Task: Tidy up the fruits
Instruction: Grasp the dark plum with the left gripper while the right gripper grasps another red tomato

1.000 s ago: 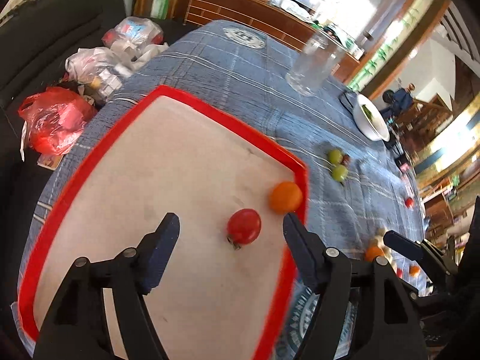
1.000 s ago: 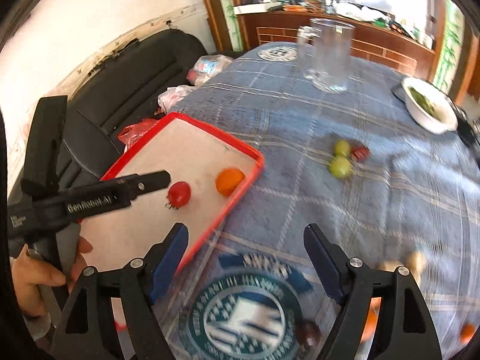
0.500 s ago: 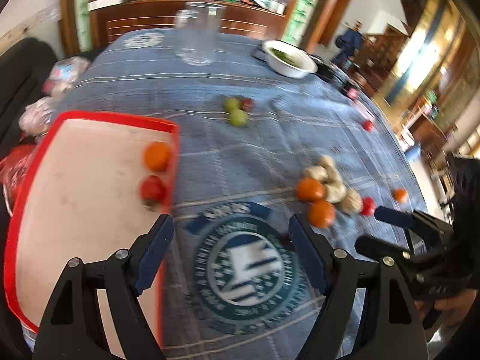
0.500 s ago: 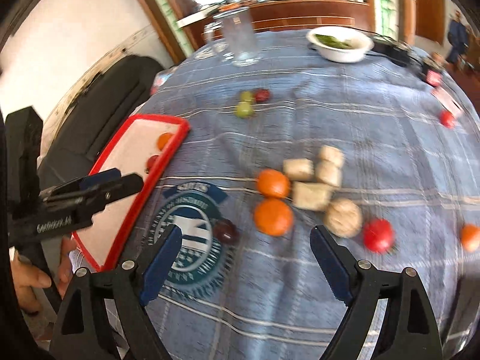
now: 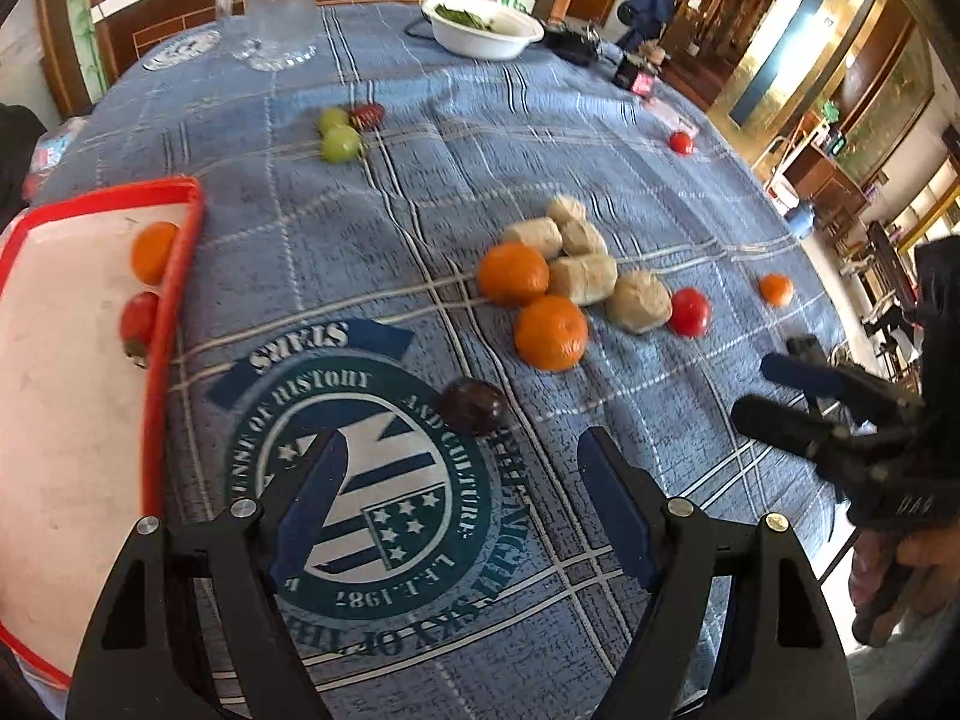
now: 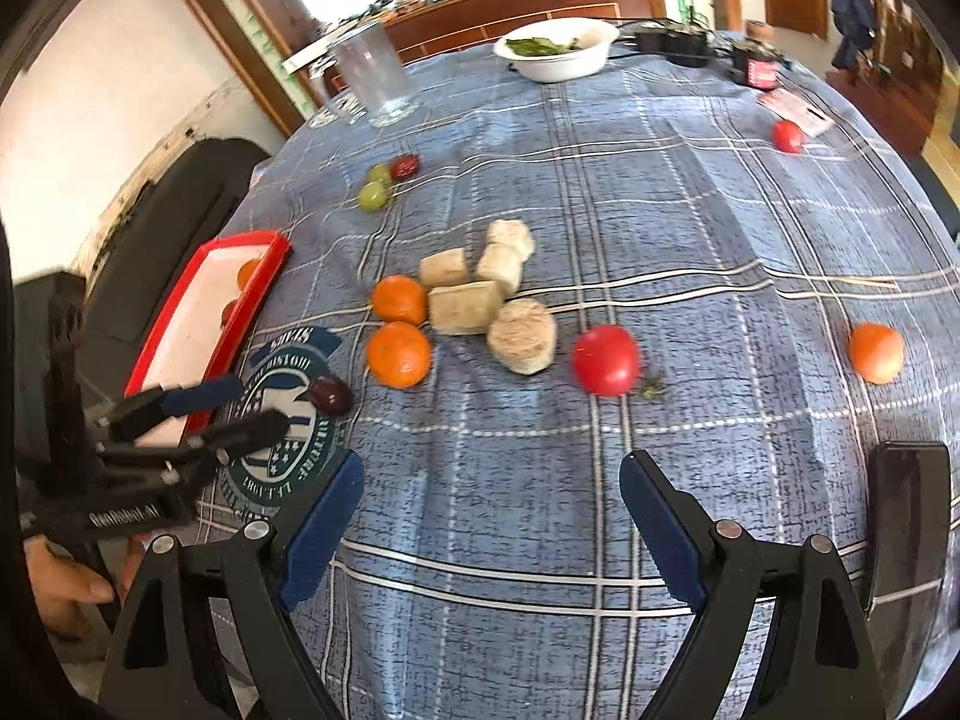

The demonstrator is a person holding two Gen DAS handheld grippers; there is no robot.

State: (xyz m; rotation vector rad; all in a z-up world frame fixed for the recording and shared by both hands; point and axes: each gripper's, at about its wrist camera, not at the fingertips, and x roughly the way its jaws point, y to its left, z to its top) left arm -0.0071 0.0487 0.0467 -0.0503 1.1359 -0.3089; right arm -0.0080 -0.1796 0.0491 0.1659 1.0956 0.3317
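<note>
Oranges (image 5: 531, 300) beside biscuits (image 5: 585, 261); both tools empty, spread.

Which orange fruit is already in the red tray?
The small orange fruit against the red tray's rim, beside a red tomato; the other oranges lie on the tablecloth.

A tray (image 5: 174, 276) holding a tangerine (image 5: 153, 252) and tomato (image 5: 139, 323) lies at the tabletop's left edge, biscuits (image 5: 585, 276) mid-table, a bowl (image 5: 483, 36) at the far edge.
</note>
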